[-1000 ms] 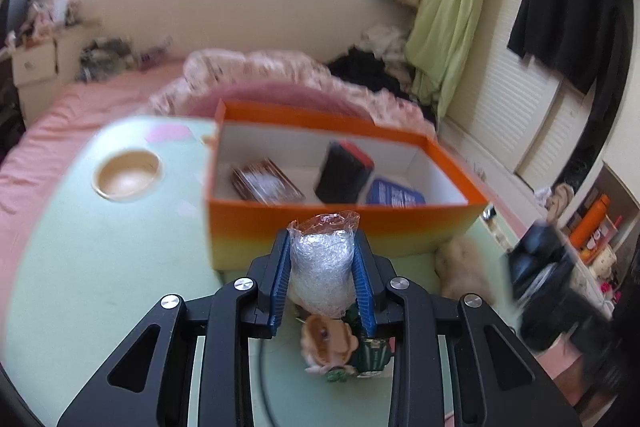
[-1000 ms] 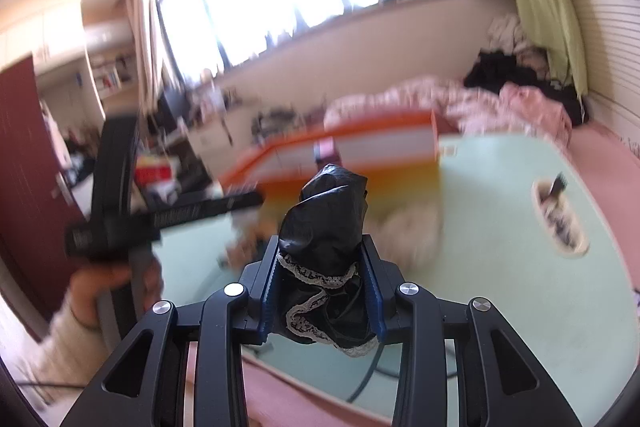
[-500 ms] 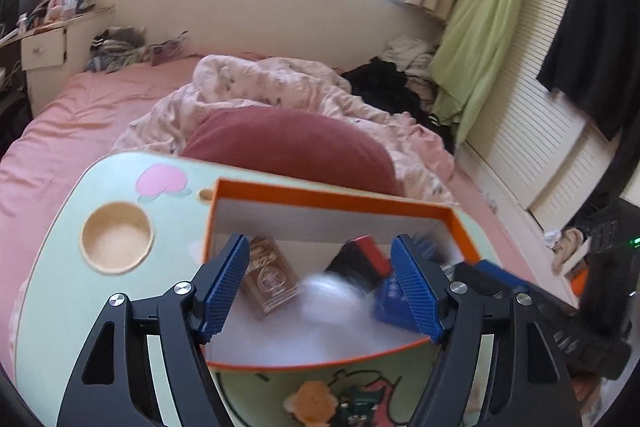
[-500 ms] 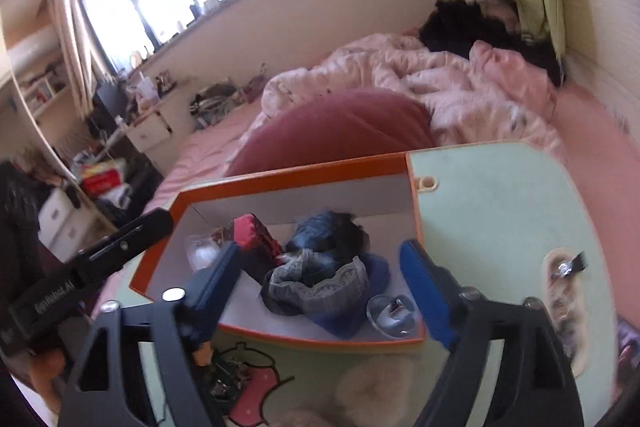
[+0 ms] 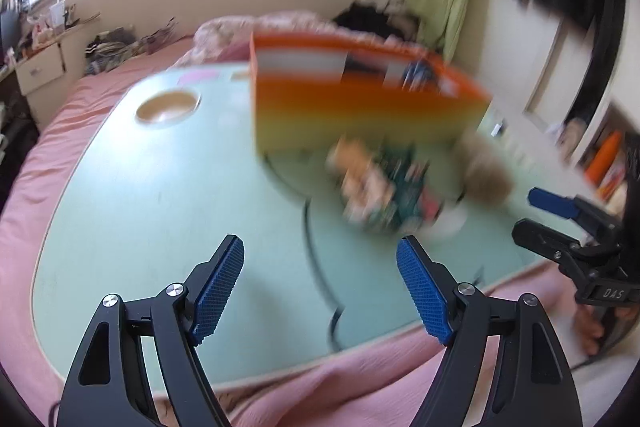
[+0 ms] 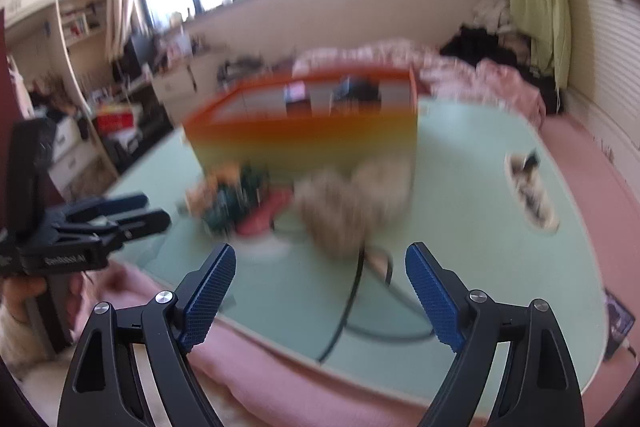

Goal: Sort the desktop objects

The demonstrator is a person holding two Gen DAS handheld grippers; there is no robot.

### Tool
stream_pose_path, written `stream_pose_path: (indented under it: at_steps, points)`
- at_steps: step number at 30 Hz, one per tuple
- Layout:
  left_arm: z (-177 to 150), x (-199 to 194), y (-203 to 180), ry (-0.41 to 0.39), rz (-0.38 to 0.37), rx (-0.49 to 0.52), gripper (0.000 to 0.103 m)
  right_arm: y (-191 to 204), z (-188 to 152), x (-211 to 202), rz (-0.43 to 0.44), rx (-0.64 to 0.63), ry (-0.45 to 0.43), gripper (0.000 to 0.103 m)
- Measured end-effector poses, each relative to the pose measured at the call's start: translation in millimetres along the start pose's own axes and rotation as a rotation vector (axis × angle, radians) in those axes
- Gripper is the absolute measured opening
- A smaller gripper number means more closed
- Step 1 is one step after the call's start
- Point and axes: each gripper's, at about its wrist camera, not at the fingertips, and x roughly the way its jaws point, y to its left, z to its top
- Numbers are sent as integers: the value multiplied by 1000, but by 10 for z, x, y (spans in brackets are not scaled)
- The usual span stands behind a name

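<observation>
An orange box stands at the far side of the pale green table, and dark items show blurred over its rim. My left gripper hangs over the table's near part; its jaws are opening and nothing is between them. My right gripper is likewise over the near edge, jaws opening and empty. In front of the orange box lie a fluffy beige thing and a colourful cartoon-printed patch. Each gripper shows in the other's view: the right gripper, the left gripper.
A black cable runs across the table toward the near edge. A round cup recess sits at the table's far left and an oval recess with small items at its right. Pink bedding surrounds the table.
A second ago the left gripper held a clear plastic bundle and the right a black lacy cloth. Both let go over the box, then drew back and down to the table's near edge.
</observation>
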Motion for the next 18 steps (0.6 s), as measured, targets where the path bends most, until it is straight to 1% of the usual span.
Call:
stream_pose_path:
  at_steps: [1, 2, 3, 4, 5, 6, 18]
  points:
    - [-45, -9, -27, -32, 24, 23, 86, 50, -31, 32, -60, -50, -25, 88]
    - [-72, 34, -71, -43, 70, 53, 94, 76, -39, 70, -91, -65, -15, 92]
    - [-61, 79, -111, -30, 96, 76, 101, 78, -35, 93, -87, -67, -8, 94]
    - [-56, 112, -131, -20, 77, 87, 103, 82, -32, 120, -86, -75, -3, 98]
    - [-53, 117, -149, -19, 68, 97, 103, 80, -32, 150, -75, -80, 4, 101]
    - [-53, 123, -156, -21, 65, 99, 103, 76, -36, 161, -72, -80, 3, 102]
    - [-67, 143, -157, -27, 64, 99, 103, 75, -80, 180, -68, -80, -4, 103]
